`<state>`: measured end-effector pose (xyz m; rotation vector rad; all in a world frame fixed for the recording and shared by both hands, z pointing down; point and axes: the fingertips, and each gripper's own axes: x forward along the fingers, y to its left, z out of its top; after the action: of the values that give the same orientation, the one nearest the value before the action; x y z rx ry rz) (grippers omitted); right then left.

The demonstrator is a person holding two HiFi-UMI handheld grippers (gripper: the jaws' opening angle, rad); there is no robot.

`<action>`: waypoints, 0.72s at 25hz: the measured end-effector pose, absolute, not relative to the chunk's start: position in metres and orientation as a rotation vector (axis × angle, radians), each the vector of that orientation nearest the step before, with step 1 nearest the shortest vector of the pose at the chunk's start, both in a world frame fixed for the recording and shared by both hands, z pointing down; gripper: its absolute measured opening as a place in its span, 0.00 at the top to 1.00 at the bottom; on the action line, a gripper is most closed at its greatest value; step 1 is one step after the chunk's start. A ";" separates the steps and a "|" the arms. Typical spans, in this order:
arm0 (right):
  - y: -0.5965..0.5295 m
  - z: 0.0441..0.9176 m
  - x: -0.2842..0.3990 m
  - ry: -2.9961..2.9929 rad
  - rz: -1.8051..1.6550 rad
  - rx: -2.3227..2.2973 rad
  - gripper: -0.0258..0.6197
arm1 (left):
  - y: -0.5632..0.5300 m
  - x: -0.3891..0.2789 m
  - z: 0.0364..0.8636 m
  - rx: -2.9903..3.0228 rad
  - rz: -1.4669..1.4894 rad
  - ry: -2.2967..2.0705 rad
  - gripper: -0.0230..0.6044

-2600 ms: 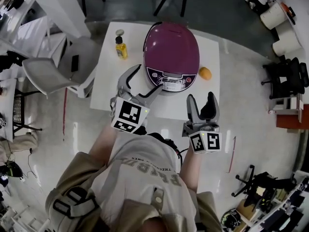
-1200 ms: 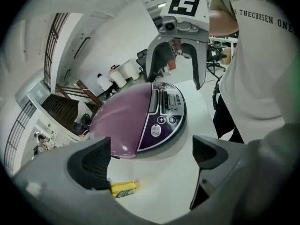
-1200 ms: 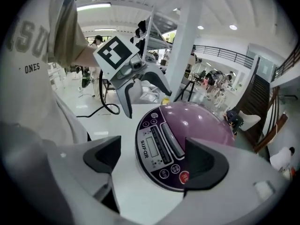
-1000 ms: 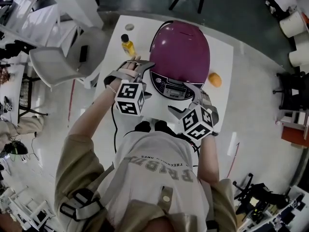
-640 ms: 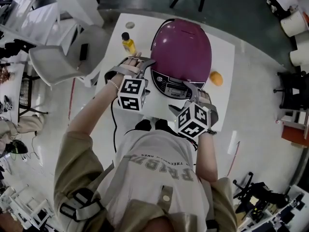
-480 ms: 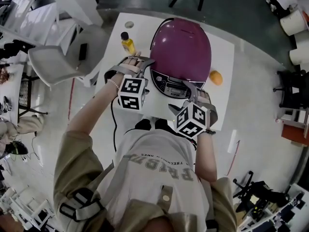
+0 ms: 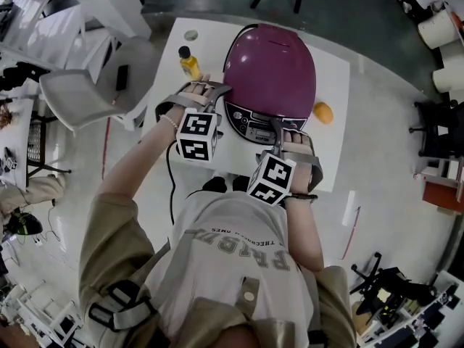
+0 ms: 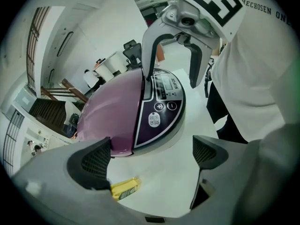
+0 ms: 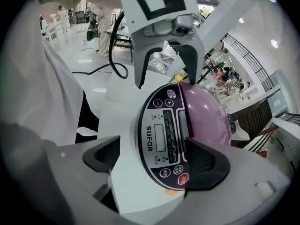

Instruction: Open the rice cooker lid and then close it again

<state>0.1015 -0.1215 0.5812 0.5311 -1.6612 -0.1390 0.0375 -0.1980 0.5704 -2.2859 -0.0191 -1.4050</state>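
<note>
Though beside grey chair [image 7: 80, 93], white table [image 7: 332, 75]

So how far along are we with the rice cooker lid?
Nothing looks done: the rice cooker lid sits shut. In hand: the right gripper, jaws open, is over the control panel; the left gripper, open, hovers at the cooker's side. Left: opening, then closing.

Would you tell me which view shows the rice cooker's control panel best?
The right gripper view: the control panel faces it, display and buttons clear. The left gripper view shows it aslant; the head view, small and partly covered.
</note>
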 end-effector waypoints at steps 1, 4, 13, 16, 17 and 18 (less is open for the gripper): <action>-0.121 0.582 0.102 -1.650 -0.141 0.532 0.32 | -0.198 0.038 0.571 -2.285 -1.407 -0.020 0.07; -0.123 0.582 0.099 -1.663 -0.136 0.549 0.32 | -0.199 0.035 0.573 -2.258 -1.414 -0.022 0.07; -0.127 0.575 0.095 -1.759 -0.095 0.620 0.32 | -0.203 0.036 0.565 -2.213 -1.407 0.022 0.07; -0.126 0.577 0.096 -1.751 -0.107 0.609 0.32 | -0.205 0.039 0.553 -2.245 -1.362 0.057 0.07; -0.126 0.576 0.097 -1.750 -0.111 0.607 0.32 | -0.206 0.040 0.550 -2.241 -1.357 0.066 0.07; -0.126 0.576 0.098 -1.752 -0.112 0.608 0.32 | -0.208 0.041 0.547 -2.235 -1.356 0.073 0.07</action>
<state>0.0976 -0.1258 0.5760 0.6084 -1.7522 -0.1120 0.0411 -0.2079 0.5467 -2.2347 0.0730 -1.3556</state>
